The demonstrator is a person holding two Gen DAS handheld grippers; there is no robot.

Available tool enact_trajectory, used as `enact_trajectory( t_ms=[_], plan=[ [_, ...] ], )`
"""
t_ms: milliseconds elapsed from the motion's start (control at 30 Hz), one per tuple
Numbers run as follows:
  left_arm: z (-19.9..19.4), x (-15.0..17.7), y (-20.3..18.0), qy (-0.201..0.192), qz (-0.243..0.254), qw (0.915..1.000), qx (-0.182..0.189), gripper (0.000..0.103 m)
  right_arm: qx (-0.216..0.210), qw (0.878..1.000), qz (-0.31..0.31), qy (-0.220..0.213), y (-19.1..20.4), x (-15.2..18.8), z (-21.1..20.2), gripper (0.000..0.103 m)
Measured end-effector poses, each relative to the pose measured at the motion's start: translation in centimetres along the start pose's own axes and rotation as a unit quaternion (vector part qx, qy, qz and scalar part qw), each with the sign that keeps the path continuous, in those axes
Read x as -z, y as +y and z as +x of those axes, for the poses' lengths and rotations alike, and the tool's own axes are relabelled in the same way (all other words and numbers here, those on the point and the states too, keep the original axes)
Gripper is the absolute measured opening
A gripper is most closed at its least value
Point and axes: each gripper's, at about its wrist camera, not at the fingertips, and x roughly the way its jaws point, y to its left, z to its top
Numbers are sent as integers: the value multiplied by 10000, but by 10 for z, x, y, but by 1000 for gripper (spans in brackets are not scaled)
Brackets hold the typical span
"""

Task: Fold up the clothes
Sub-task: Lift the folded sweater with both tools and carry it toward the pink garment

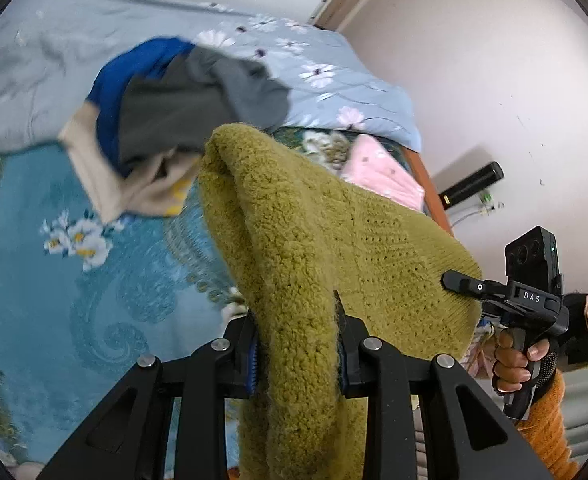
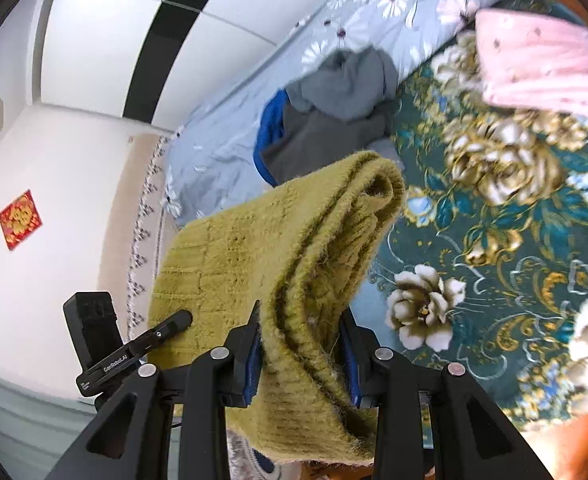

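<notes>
A fuzzy olive-green knit sweater (image 1: 305, 240) hangs in the air above the bed, stretched between both grippers. My left gripper (image 1: 298, 344) is shut on a thick bunch of it, the fabric draping over and between the fingers. In the right wrist view the same sweater (image 2: 278, 248) is pinched by my right gripper (image 2: 301, 344), folds of knit standing up from the jaws. The right gripper (image 1: 459, 282) also shows at the sweater's far edge in the left wrist view, held by a hand (image 1: 513, 364) with an orange sleeve. The left gripper's finger (image 2: 170, 326) touches the sweater's left edge.
A pile of clothes, with a grey garment (image 1: 198, 100), a blue one (image 1: 114, 84) and a beige one (image 1: 106, 176), lies on the teal floral bedspread (image 1: 46, 280). A light-blue flowered quilt (image 2: 357, 12) and a pink pillow (image 2: 541, 60) lie further back. White walls surround the bed.
</notes>
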Motion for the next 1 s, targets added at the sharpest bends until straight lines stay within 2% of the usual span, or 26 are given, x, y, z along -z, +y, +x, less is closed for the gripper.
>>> enact_trajectory(
  t_ms=[167,367,667,867,1000],
  plan=[
    [-36,-23,-63,-83,192,9998,63,30,11,9996,-30,-263,23,-17,-65,35],
    [-31,-54,-107,-97,427,9985,322,30,172,9979,96,-625,19,-43,-112,35],
    [52,-115,-162,406,1188,9885,843,30,597,9863,861,-1275,-40,-71,-151,35],
    [109,-144,-206,744,1502,9811,967,30,618,9789,1215,-1523,-95,-95,-174,35],
    [156,-164,-234,862,1659,9780,923,30,643,9781,1282,-1510,-147,-134,-174,35]
  ],
)
